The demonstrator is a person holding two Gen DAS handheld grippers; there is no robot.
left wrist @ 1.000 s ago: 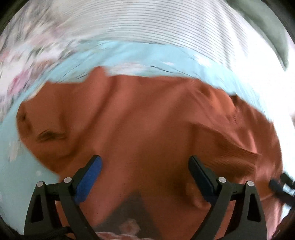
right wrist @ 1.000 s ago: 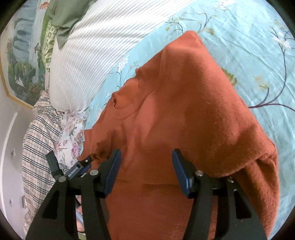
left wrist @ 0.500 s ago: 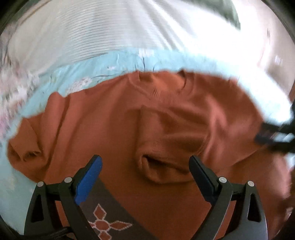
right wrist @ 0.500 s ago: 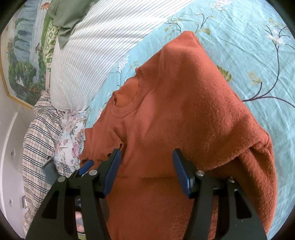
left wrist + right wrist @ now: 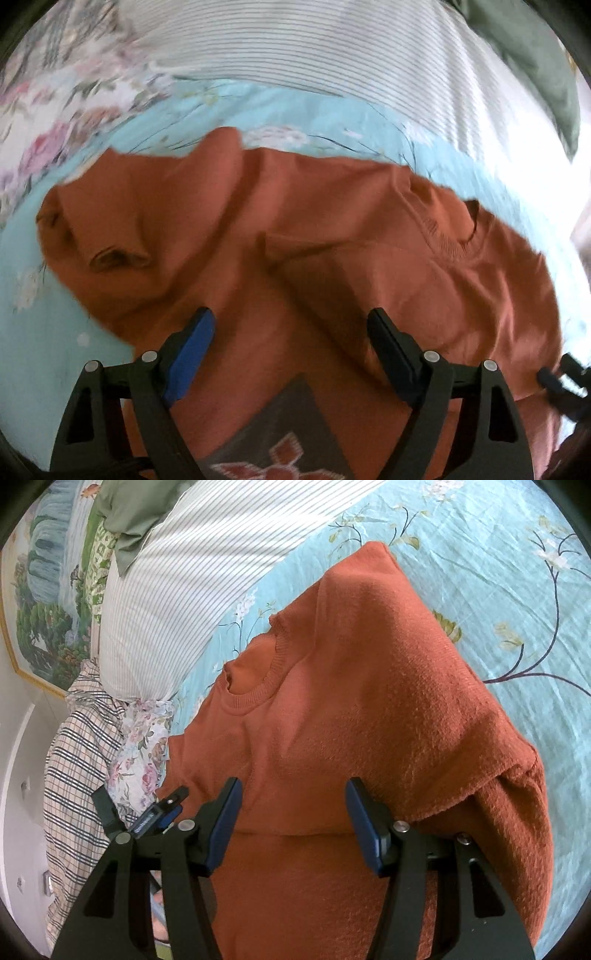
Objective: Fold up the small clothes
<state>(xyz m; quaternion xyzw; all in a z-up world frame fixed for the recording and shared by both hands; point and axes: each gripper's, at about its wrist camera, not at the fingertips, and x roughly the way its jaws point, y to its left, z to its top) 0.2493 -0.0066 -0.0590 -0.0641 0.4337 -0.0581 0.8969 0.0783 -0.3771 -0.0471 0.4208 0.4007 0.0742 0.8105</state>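
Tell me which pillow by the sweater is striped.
The large white pillow with thin dark stripes, just beyond the sweater's collar. The green pillow behind it is plain; the small floral one has roses.

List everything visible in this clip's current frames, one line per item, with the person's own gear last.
Sweater: one, rust orange, spread on the bed sheet, right side folded over the body.
Bed sheet: one, light blue with branch and flower print, under the sweater.
Striped pillow: one, white with thin dark stripes, beyond the collar.
Green cloth: one, olive, atop the pillow.
Floral fabric: one, pink and white, beside the pillow.
Plaid fabric: one, beige with dark checks.
Landscape picture: one, green, on the wall.
Left tongs: open, above the sweater.
Right tongs: open, over the sweater.
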